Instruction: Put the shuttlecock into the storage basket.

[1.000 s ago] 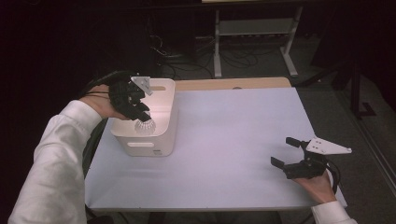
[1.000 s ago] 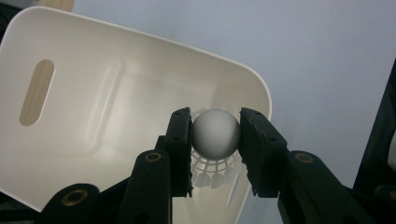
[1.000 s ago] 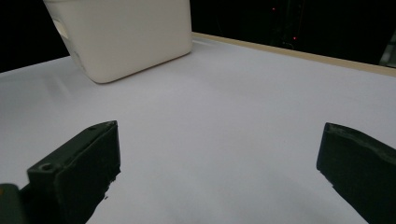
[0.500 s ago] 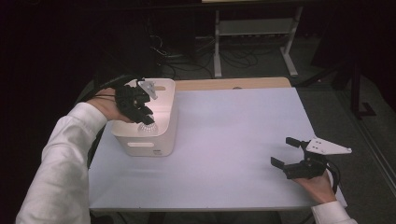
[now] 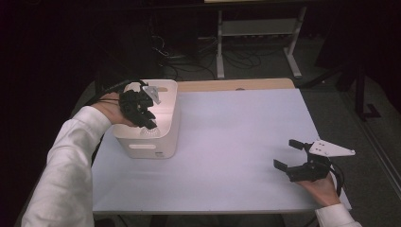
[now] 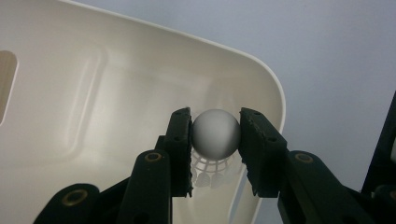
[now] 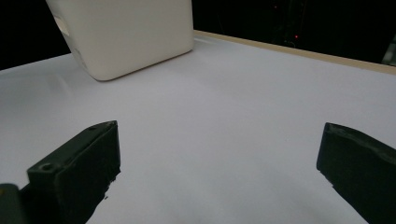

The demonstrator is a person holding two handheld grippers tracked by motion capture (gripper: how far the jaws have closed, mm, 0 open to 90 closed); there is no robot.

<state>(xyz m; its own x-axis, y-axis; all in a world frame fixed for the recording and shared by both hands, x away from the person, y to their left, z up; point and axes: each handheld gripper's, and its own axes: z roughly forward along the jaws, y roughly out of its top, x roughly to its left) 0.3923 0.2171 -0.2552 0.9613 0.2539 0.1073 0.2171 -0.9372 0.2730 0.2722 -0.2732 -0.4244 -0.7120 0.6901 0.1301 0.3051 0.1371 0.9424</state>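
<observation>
A cream plastic bin (image 5: 158, 137) stands on the left of the white table top (image 5: 236, 142). My left gripper (image 5: 150, 124) hangs over the bin's open mouth, shut on a white shuttlecock (image 6: 215, 133); its jaws pinch the round cork head, and the feathered skirt (image 5: 149, 133) hangs below. The bin's inner wall (image 6: 93, 107) lies behind it in the left gripper view. My right gripper (image 5: 289, 155) rests low at the table's near right, open, with nothing between its fingers (image 7: 79, 170). The bin (image 7: 126, 32) shows far off in the right gripper view.
A wooden strip (image 5: 236, 85) runs along the table's far edge. Behind the table stand a metal frame with a shelf (image 5: 257, 28) and loose cables (image 5: 165, 47) on the dark floor.
My left gripper has risen a little and drifted over the bin with the shuttlecock still in its jaws. The right gripper has stayed put.
</observation>
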